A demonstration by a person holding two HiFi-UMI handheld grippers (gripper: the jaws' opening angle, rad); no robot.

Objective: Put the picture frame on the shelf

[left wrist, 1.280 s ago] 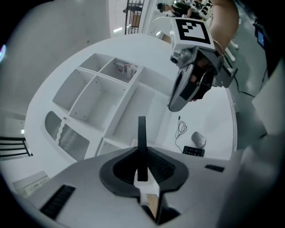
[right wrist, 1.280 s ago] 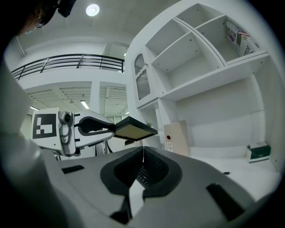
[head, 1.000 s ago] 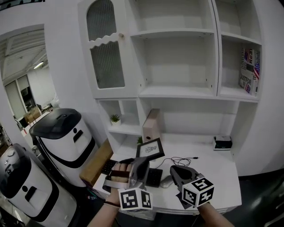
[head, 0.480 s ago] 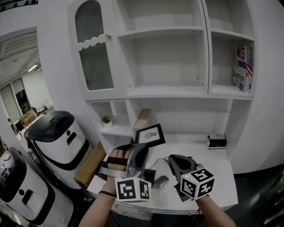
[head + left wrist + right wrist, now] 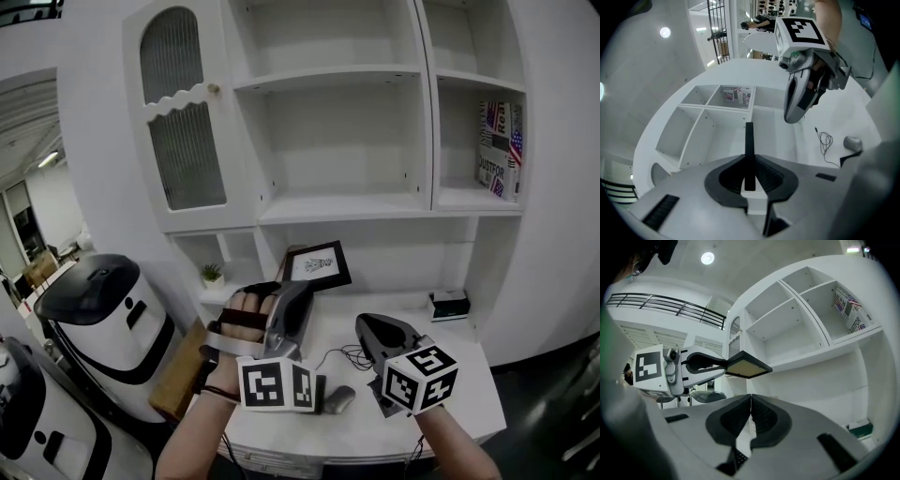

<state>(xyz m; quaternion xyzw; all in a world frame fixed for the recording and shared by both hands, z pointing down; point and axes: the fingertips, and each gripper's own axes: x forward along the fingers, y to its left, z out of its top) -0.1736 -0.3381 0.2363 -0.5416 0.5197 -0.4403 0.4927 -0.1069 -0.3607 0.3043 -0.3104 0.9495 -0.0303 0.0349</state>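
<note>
A black picture frame (image 5: 317,265) with a white print is held up in front of the white shelf unit (image 5: 337,206), below its middle shelf. My left gripper (image 5: 292,302) is shut on the frame's lower edge. In the left gripper view the frame (image 5: 749,152) shows edge-on as a thin black bar between the jaws. In the right gripper view the frame (image 5: 747,365) shows its tan back, held by the left gripper (image 5: 701,363). My right gripper (image 5: 378,330) hovers over the desk, shut with nothing in it; its jaws (image 5: 751,416) meet.
A box with a flag print (image 5: 498,150) stands on the right shelf. On the desk (image 5: 450,403) lie a grey mouse (image 5: 338,399), a thin cable (image 5: 349,354) and a dark box (image 5: 447,304). A small plant (image 5: 211,274) sits in a cubby. White-and-black machines (image 5: 103,300) stand at the left.
My left gripper has lifted the picture frame off the desk and up toward the shelves. The right gripper has stayed low over the desk, shut.
</note>
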